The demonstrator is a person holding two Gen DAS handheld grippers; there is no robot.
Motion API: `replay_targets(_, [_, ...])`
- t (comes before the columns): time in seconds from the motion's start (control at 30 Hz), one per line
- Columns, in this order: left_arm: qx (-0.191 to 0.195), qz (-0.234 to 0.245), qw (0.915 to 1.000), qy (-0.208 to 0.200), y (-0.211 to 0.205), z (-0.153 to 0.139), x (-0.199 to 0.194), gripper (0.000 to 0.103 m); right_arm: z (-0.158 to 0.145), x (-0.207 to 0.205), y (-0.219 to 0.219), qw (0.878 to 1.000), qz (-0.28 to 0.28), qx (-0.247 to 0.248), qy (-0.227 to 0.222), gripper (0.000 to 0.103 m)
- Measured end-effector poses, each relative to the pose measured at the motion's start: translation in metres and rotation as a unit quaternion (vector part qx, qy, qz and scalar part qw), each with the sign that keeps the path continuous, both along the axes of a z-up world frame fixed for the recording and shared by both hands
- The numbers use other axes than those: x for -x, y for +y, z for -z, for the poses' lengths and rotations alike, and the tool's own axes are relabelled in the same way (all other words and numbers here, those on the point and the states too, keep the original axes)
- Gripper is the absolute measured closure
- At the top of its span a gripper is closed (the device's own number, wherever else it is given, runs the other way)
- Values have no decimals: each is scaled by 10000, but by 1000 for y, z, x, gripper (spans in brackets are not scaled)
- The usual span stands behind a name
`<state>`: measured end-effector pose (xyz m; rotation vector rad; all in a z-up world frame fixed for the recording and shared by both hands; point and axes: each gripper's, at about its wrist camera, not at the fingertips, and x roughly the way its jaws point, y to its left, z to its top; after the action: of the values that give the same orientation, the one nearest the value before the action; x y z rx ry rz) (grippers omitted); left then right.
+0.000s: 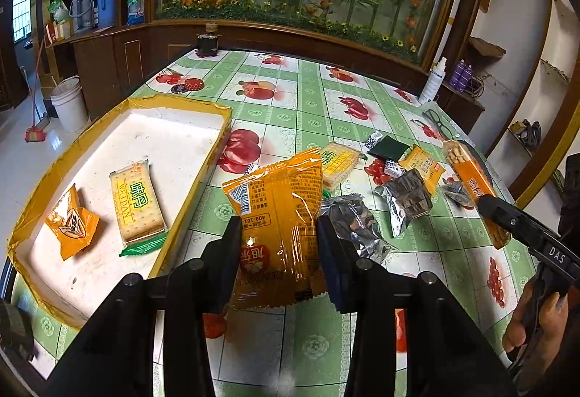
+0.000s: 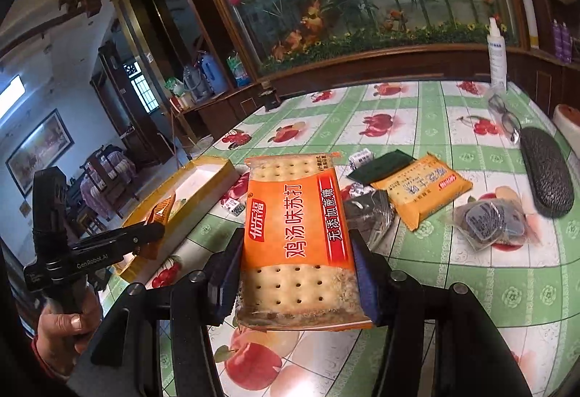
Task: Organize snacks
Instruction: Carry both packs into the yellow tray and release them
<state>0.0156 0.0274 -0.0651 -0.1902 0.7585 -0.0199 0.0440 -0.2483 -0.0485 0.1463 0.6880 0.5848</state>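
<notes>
With both claws loaded, we're mid-carry: left claw (image 1: pixel 279 234) is clenched on an orange snack pouch (image 1: pixel 277 216), right claw (image 2: pixel 293 266) is clenched on an orange soda-cracker pack (image 2: pixel 297 234), both held above the bench (image 1: pixel 308 103). Yellow-rimmed tray (image 1: pixel 203 103) sits left, already holding a Weidan cracker pack (image 1: pixel 136 203) and a small orange packet (image 1: pixel 70 221). Next, probably: swing left over the tray, lower, release. Remaining snacks lie loose on the right.
</notes>
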Motion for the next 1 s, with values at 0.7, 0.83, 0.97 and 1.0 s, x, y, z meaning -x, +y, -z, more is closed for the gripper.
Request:
replay_targets(0.7, [-153, -736, 9970, -168, 59, -10, 18, 65, -20, 11, 102, 9946, -979, 2, -338, 48])
replay_targets(0.83, [-173, -1074, 9940, -60, 91, -2, 17, 65, -16, 1, 141, 9908, -1336, -96, -202, 48])
replay_targets(0.97, [-132, -1391, 9900, 197, 125, 12, 13, 65, -8, -16, 200, 9859, -1675, -52, -39, 48])
replay_targets(1.0, [-107, -1463, 9888, 257, 133, 16, 13, 65, -6, -21, 214, 9850, -1727, -19, 6, 48])
